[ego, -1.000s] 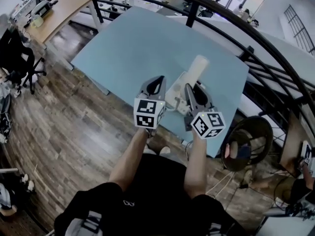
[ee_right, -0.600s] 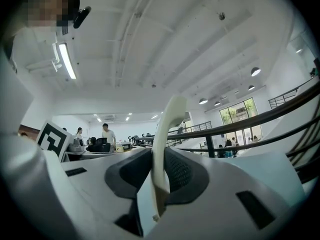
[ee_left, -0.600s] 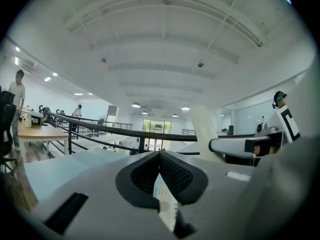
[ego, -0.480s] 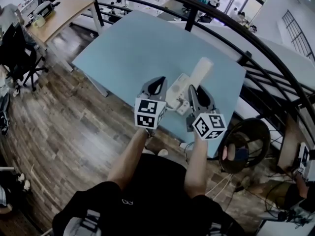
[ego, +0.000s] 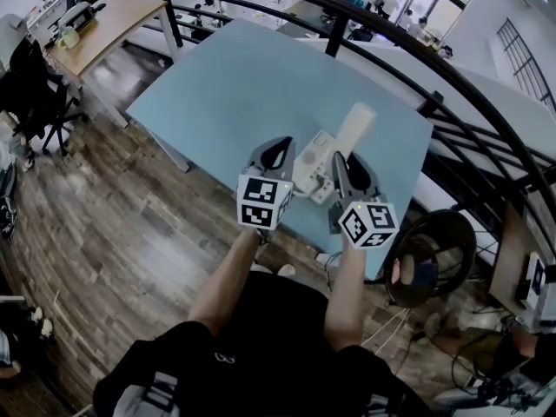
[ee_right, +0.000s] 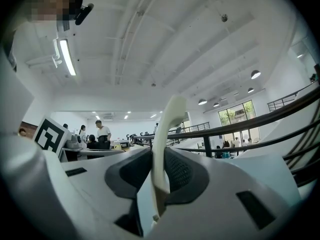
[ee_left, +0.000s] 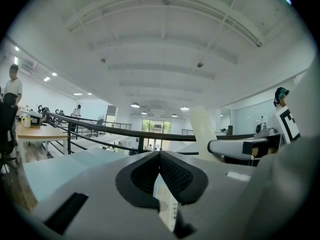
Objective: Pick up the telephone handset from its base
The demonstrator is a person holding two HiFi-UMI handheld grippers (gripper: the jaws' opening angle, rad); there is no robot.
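On the light blue table (ego: 226,76), near its front edge, sits the white telephone base (ego: 311,165). The cream handset (ego: 356,124) slants up from the base, its far end raised. My right gripper (ego: 337,158) is shut on the handset's lower part. In the right gripper view the handset (ee_right: 167,129) stands between the pressing pads and rises above my right gripper (ee_right: 159,153). Just left of the base, my left gripper (ego: 280,144) is shut and holds nothing. In the left gripper view, my left gripper (ee_left: 160,154) has its tips together, and the base's keypad (ee_left: 166,206) shows through the gap behind them.
A black railing (ego: 452,85) runs along the table's far and right sides. Wooden floor (ego: 104,233) lies to the left and below the near edge. A round dark chair (ego: 439,250) stands at the right, and a wooden desk (ego: 113,20) at the far left.
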